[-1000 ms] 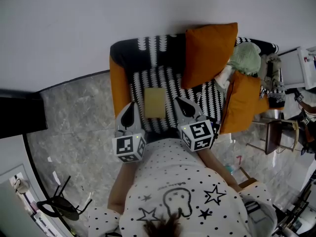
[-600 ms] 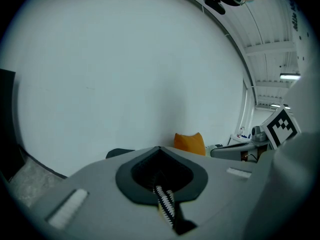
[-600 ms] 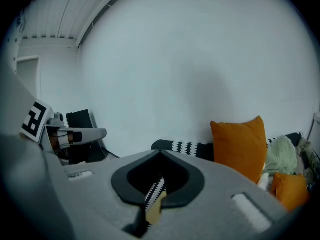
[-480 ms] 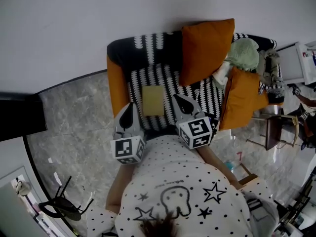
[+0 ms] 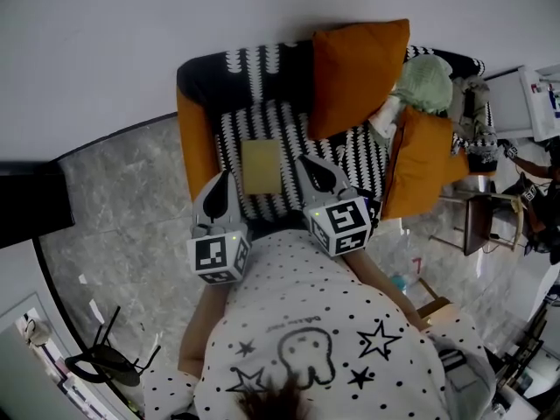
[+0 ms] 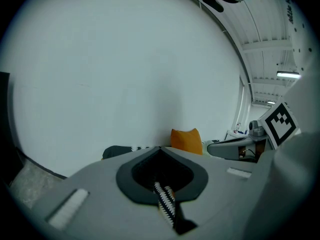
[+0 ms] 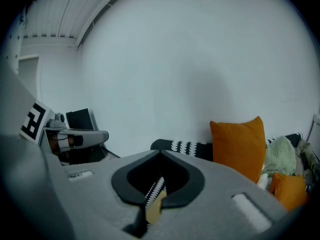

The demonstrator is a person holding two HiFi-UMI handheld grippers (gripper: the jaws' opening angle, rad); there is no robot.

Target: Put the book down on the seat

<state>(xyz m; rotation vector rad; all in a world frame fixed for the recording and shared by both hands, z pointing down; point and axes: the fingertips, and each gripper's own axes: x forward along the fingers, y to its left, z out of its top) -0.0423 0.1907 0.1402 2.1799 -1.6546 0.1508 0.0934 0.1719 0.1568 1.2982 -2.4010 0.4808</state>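
Observation:
A thin yellowish book (image 5: pixel 261 166) lies flat on the seat of an armchair (image 5: pixel 229 129) covered in black-and-white zigzag cloth. It is free of both grippers. My left gripper (image 5: pixel 224 175) is shut and empty, just left of the book's near edge. My right gripper (image 5: pixel 303 161) is shut too, just right of the book. In the left gripper view the shut left gripper (image 6: pixel 161 149) points over the chair at the white wall. In the right gripper view the right gripper (image 7: pixel 161 152) is shut, and a sliver of the book (image 7: pixel 154 211) shows low behind the jaws.
An orange cushion (image 5: pixel 354 75) leans on the chair back, and another orange cushion (image 5: pixel 418 171) lies over the right arm beside a pale green bundle (image 5: pixel 425 81). A small side table (image 5: pixel 477 221) stands at the right. A black stool (image 5: pixel 105 361) is on the marble floor at lower left.
The head camera has shifted, so the chair sits a little higher and further left in the picture. Both grippers stay shut beside the book, drawn back slightly.

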